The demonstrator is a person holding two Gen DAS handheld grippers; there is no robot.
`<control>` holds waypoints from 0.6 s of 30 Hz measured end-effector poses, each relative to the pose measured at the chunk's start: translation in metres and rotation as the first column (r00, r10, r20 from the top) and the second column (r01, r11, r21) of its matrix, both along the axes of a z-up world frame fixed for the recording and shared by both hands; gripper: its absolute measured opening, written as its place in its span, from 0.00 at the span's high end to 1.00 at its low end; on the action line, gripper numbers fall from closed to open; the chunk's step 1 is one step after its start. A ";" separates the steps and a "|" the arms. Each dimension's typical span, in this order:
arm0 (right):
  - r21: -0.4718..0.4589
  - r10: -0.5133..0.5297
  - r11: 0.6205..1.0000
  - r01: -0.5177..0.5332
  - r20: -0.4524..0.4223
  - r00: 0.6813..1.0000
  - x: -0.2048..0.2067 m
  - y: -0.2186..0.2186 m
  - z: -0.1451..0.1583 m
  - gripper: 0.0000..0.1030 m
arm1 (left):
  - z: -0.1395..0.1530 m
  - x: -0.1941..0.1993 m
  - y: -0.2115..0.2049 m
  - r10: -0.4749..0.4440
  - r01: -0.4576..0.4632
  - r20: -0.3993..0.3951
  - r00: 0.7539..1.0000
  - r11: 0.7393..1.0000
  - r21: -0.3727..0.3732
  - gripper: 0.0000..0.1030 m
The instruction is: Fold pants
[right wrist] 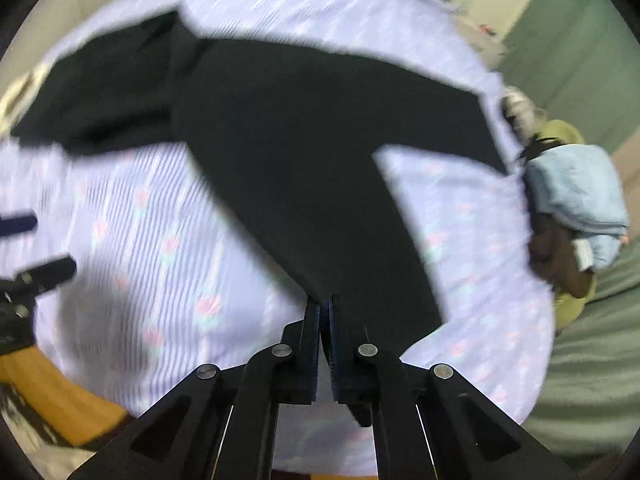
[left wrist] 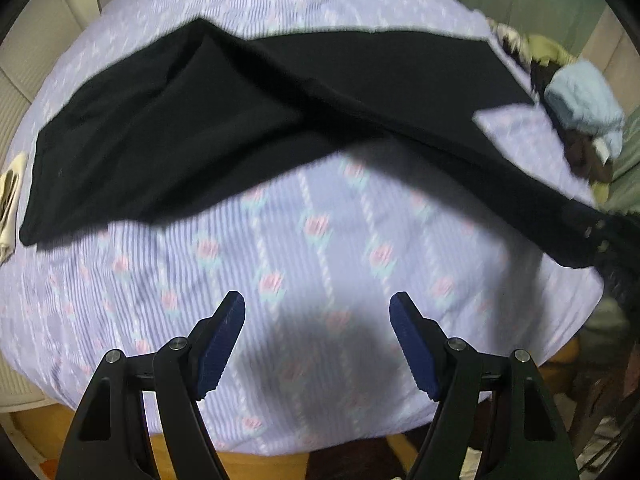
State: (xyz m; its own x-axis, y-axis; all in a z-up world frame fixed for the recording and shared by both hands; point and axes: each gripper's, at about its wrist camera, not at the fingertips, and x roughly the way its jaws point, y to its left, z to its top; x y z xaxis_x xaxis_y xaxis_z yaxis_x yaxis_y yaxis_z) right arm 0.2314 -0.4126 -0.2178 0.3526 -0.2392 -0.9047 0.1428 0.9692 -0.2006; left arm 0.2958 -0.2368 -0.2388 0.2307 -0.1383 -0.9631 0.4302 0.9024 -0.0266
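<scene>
Black pants [left wrist: 224, 120] lie across a table covered with a lilac flowered cloth [left wrist: 304, 280]. My left gripper [left wrist: 318, 304] is open and empty, above the bare cloth in front of the pants. My right gripper [right wrist: 324, 304] is shut on one end of the pants [right wrist: 304, 168] and lifts that end off the cloth, so the fabric stretches from the table toward it. In the left wrist view the right gripper [left wrist: 600, 236] shows at the right edge, holding the raised pants end. The left gripper's fingers [right wrist: 40, 272] show at the left edge of the right wrist view.
A pile of clothes with a light blue piece [left wrist: 584, 104] on top sits at the table's right edge; it also shows in the right wrist view [right wrist: 576, 200]. A cream item [left wrist: 10, 196] lies at the left edge. A green surface [right wrist: 592, 360] lies to the right.
</scene>
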 end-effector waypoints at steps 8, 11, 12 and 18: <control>-0.087 -0.061 0.993 0.077 0.170 0.984 0.083 -0.081 0.072 0.96 | 0.058 0.046 -0.056 -0.008 0.016 0.146 0.989 0.999 -0.049 0.28; -0.103 -0.062 0.991 0.082 0.185 0.981 0.120 -0.110 0.080 0.96 | 0.065 0.073 -0.080 -0.015 0.024 0.177 0.984 0.998 -0.053 0.28; -0.111 -0.060 0.990 0.081 0.186 0.981 0.131 -0.119 0.081 0.96 | 0.067 0.082 -0.087 -0.016 0.026 0.182 0.983 0.998 -0.052 0.28; -0.140 -0.052 0.987 0.073 0.143 0.988 0.201 -0.171 0.068 0.96 | 0.062 0.139 -0.135 -0.039 0.044 0.203 0.978 0.999 -0.021 0.28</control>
State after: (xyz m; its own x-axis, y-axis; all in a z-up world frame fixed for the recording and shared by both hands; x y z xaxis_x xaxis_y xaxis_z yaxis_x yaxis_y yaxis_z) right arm 0.4324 -0.5833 -0.1498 0.4525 -0.3894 -0.8022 0.2385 0.9197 -0.3119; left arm 0.4345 -0.3719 -0.1764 0.4145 -0.1751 -0.8931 0.4657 0.8839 0.0428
